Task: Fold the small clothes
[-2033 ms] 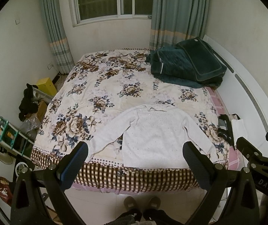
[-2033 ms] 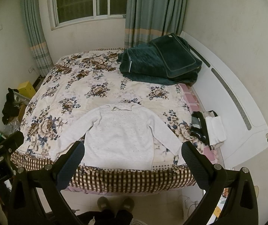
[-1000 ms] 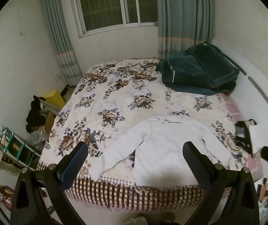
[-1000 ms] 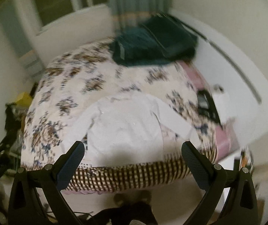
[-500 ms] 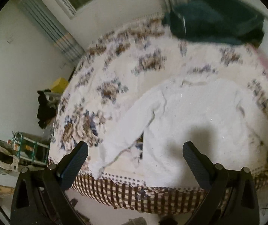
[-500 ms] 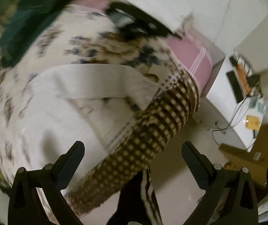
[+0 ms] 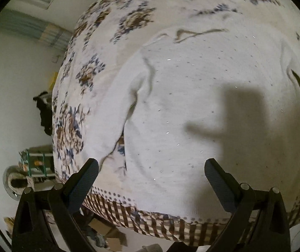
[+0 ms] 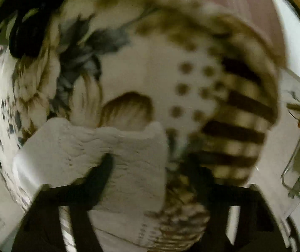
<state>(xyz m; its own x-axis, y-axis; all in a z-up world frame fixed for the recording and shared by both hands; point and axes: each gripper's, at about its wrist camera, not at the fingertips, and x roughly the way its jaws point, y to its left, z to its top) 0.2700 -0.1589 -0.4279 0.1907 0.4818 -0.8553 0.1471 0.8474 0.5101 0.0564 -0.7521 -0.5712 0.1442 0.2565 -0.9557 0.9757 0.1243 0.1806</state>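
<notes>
One white sweater [image 7: 202, 109] is spread flat on the floral bedspread [image 7: 99, 48], its hem near the one bed's checked edge. The left gripper [image 7: 151, 180] is held above the hem, its two fingers [image 7: 82, 182] wide apart and empty. The right gripper [image 8: 150, 168] is closing, one sleeve cuff [image 8: 108, 147] between its fingers; contact cannot be told through the blur.

Dim, motion-blurred (fisheye-warped) — hard shadow
</notes>
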